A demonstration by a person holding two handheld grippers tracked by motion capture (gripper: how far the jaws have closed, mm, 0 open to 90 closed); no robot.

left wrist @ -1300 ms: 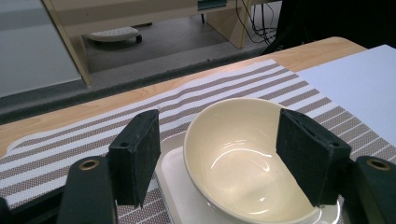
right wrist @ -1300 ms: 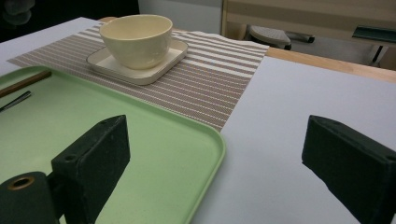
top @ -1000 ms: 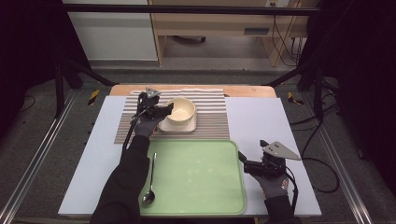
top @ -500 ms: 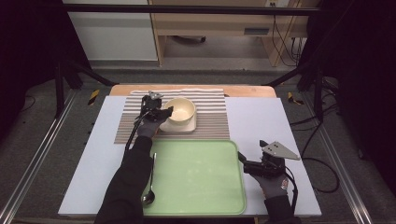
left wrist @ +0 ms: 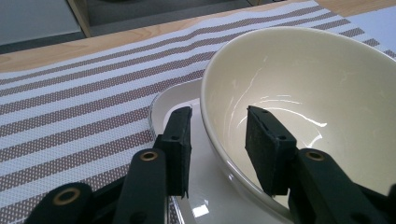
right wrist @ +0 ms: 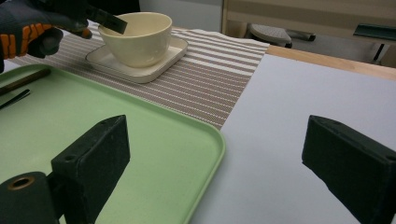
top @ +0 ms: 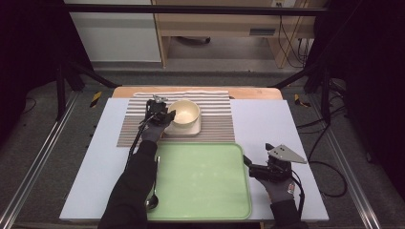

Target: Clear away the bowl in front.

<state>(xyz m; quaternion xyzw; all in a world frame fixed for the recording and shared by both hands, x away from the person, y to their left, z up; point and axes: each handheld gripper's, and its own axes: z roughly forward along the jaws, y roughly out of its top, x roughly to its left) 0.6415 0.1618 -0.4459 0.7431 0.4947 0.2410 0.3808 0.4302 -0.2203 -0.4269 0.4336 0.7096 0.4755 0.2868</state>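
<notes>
A cream bowl (top: 184, 113) (left wrist: 303, 84) (right wrist: 135, 39) stands on a cream square saucer (top: 190, 130) (left wrist: 161, 100) (right wrist: 168, 53), on a striped mat (top: 215, 119). My left gripper (top: 165, 115) (left wrist: 217, 128) straddles the bowl's near-left rim, one jaw outside the wall and one inside. Its jaws have just been closing, and a small gap to the wall still shows. My right gripper (top: 249, 167) (right wrist: 215, 140) rests open at the right edge of the green tray (top: 200, 176) (right wrist: 140, 140), nothing between its fingers.
A dark spoon (top: 153, 200) lies along the tray's left side, partly under the left forearm; dark handles (right wrist: 21, 81) show at the tray's far end in the right gripper view. White table surface (top: 262, 124) lies to the right of the mat and tray.
The left gripper has shifted slightly toward the bowl and its jaws have narrowed around the rim. The right gripper has stayed put.
</notes>
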